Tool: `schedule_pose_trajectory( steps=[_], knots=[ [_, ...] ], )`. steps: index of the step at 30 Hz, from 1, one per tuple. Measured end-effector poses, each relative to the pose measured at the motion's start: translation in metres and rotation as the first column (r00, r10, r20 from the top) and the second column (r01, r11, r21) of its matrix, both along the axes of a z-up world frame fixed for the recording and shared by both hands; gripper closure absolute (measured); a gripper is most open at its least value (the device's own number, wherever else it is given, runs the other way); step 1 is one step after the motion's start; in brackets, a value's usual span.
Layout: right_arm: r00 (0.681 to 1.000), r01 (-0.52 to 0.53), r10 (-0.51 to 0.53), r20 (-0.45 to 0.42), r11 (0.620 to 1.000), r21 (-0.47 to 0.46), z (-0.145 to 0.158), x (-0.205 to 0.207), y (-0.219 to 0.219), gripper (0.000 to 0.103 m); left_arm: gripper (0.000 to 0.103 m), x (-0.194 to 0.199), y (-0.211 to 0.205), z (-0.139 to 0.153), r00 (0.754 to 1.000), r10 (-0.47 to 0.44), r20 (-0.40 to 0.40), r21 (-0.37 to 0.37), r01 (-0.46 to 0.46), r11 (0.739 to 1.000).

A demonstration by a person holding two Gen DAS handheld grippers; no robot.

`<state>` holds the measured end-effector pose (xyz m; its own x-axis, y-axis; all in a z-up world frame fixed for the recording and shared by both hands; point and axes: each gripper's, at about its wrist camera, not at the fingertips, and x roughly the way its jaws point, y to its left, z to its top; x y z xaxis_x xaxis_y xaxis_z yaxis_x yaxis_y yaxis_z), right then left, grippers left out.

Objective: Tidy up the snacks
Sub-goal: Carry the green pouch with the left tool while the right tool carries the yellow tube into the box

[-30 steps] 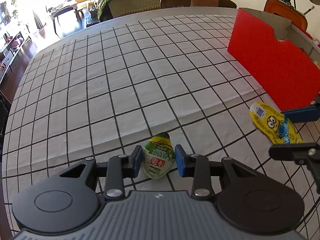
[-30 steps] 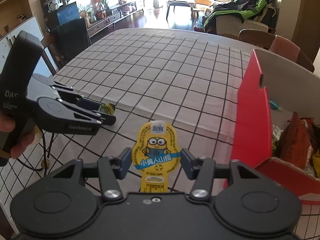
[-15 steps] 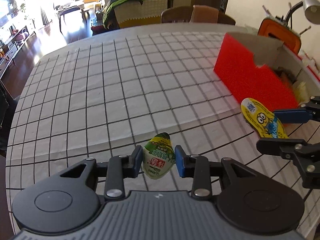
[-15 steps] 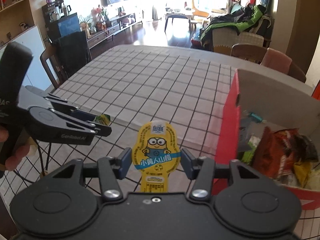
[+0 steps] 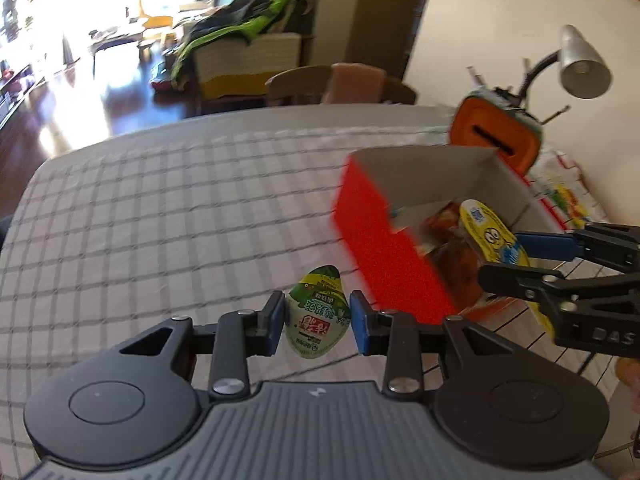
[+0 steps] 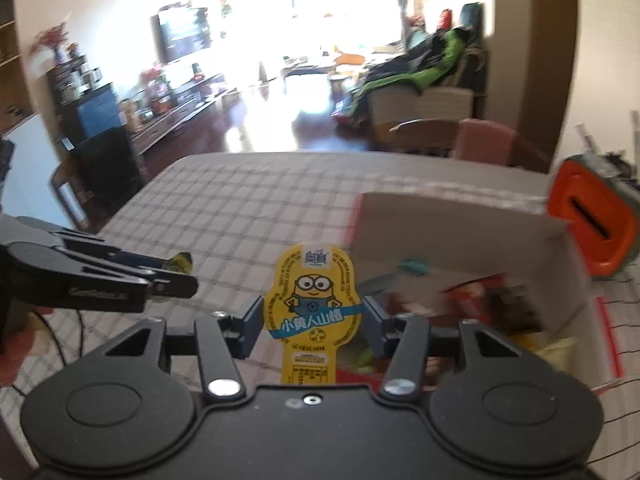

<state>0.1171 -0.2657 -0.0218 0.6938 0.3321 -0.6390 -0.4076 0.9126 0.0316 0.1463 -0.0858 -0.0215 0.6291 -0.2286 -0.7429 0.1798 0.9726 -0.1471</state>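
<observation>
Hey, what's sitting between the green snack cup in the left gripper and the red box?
Nothing: in the left wrist view, only bare checked tablecloth shows between the green snack cup and the red box.

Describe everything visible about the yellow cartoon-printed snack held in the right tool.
The yellow rounded foil-lidded snack cup carries a goggle-eyed cartoon figure, a blue banner with white characters and a narrow printed tab at the bottom. It stands upright, clamped at both sides by the right tool, off the checked tablecloth, beside the open red cardboard box.
</observation>
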Motion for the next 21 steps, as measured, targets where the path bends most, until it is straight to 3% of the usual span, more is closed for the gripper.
schedule_pose_trajectory(
  steps=[5, 12, 21],
  knots=[
    [0.997, 0.075, -0.076, 0.0, 0.997, -0.03, -0.005, 0.02, -0.042, 0.051, 0.069, 0.023, -0.062, 0.007, 0.996, -0.086, 0.028, 0.021, 0.086, 0.996],
    [0.989, 0.132, -0.135, -0.052, 0.989, -0.061, -0.027, 0.045, -0.086, 0.051, 0.069, 0.056, -0.134, -0.005, 0.986, -0.169, -0.008, 0.067, 0.169, 0.983],
    [0.978, 0.166, -0.176, -0.11, 0.981, -0.097, -0.058, 0.068, -0.114, 0.051, 0.069, 0.087, -0.169, -0.032, 0.981, -0.159, -0.109, 0.11, 0.171, 0.979]
  ],
)
